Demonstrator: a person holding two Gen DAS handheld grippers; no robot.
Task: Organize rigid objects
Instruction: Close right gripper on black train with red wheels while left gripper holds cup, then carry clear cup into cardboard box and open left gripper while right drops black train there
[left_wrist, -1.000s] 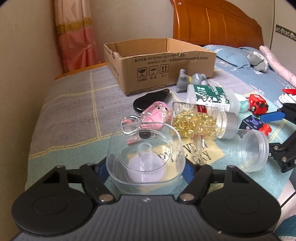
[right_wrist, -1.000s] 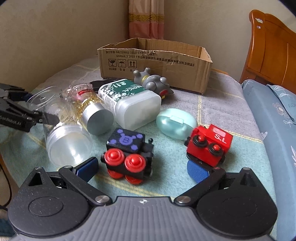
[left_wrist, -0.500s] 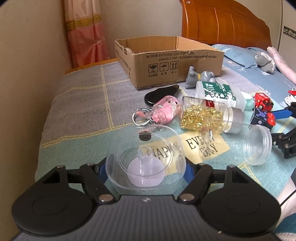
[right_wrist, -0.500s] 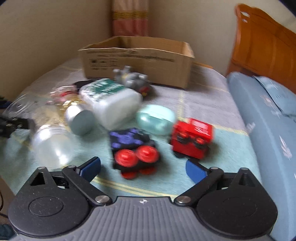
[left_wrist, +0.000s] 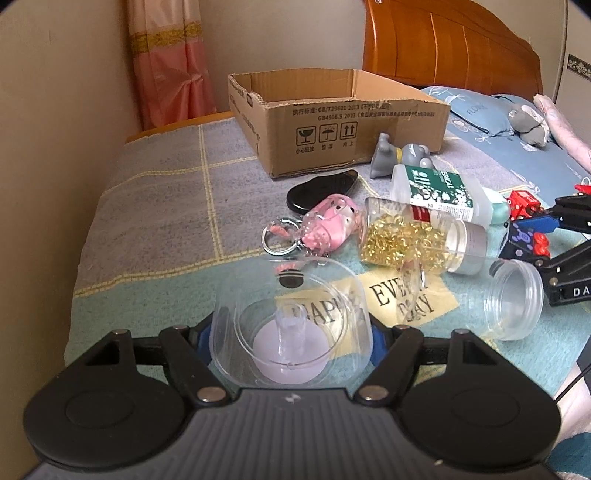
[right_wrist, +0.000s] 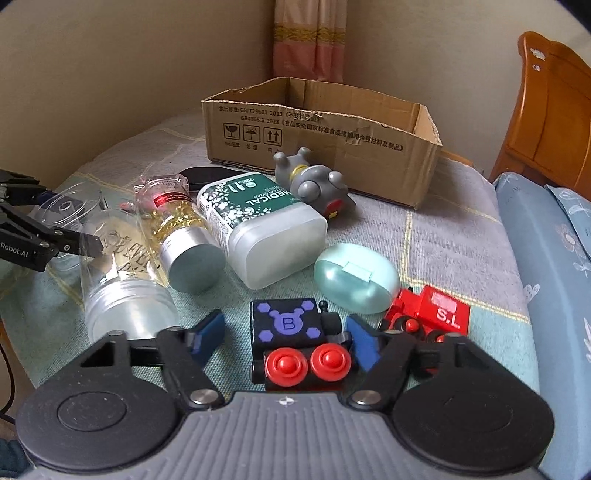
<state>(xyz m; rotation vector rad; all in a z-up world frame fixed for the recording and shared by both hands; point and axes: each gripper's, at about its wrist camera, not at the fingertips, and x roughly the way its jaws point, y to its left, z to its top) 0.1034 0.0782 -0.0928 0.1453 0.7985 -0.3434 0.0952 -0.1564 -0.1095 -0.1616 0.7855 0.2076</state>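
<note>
Black toy train (right_wrist: 295, 343) (wheels facing camera) between spread right gripper (right_wrist: 286, 336) jaws.

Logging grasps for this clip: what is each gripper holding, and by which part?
The left gripper grips a clear plastic lid by its opposite side edges. The right gripper is open around the black toy train, holding nothing.

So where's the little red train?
In the right wrist view, the red train sits at the lower right, beside the mint green case, just outside the right gripper.
</note>
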